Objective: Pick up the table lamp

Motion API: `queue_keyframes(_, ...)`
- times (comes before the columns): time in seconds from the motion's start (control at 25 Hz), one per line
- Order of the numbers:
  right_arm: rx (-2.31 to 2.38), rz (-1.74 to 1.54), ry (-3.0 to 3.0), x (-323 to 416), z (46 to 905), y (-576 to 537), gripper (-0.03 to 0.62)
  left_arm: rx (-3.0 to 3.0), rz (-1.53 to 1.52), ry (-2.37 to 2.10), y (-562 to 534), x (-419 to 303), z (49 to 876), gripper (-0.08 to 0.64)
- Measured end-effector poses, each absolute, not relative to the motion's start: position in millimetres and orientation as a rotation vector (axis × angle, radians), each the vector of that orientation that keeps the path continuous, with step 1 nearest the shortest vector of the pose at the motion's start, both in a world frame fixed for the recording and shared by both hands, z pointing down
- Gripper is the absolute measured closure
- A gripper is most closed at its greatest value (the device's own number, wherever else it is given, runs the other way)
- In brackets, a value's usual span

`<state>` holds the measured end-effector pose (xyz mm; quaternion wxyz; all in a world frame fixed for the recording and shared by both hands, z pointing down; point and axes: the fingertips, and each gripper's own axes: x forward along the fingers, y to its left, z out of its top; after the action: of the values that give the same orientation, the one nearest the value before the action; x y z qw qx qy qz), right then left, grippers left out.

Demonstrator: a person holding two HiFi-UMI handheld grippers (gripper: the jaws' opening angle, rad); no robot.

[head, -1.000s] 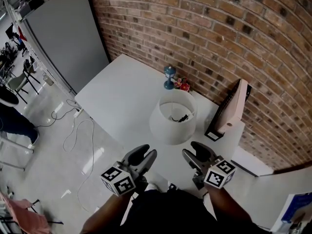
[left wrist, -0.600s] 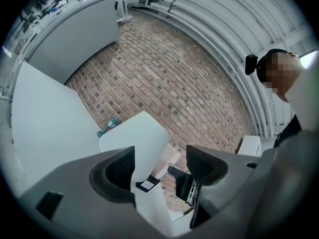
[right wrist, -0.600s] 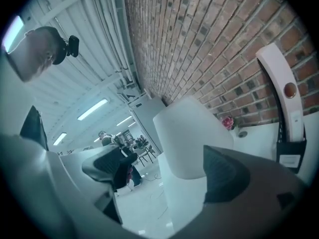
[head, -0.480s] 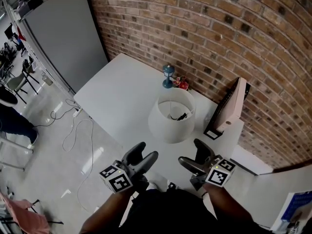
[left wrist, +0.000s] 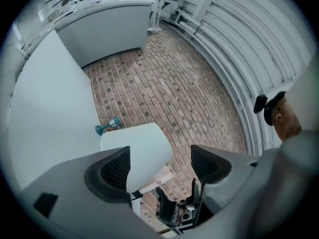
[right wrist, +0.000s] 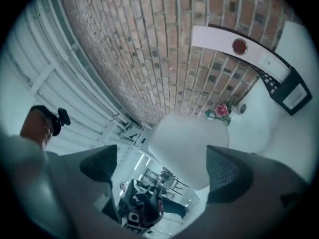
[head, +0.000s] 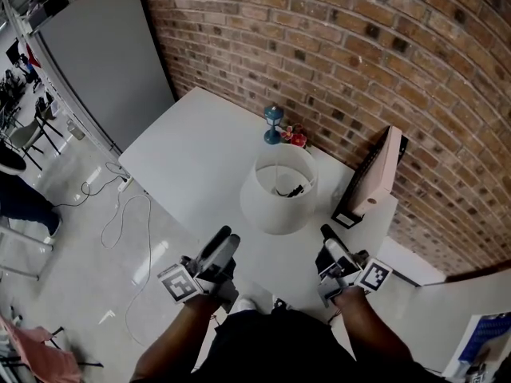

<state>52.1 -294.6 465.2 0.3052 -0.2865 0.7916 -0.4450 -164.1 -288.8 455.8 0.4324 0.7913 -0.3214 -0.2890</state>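
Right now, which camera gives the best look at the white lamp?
The head view: it shows the table lamp unobstructed from above, standing on the white table. Both gripper views catch only its side, tilted and partly hidden.

This is looking like a staged corner of a lab or studio hall rather than a lived-in home: a brick wall [head: 359, 62] is backing a plain white bench [head: 184, 158], and a grey partition panel [head: 104, 54] is screening it from the open room. Beyond the panel, loose cables [head: 128, 199] are trailing over a glossy pale floor [head: 72, 254] and chairs [head: 32, 130] are standing among dark equipment, while homely props, a table lamp [head: 278, 190] and a small blue lantern [head: 273, 124], are sitting on the bench
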Motion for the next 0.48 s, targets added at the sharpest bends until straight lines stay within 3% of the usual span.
queue_keyframes(0.2,-0.745,-1.186,1.961,72.9,478.4,-315.7,0.049,1.800,-0.947,-0.748,-310.7,-187.2,464.0,0.190)
queue_keyframes(0.48,-0.751,-1.160,1.948,81.5,494.7,-352.0,0.038,1.709,-1.042,-0.769,-348.2,-202.7,492.0,0.190)
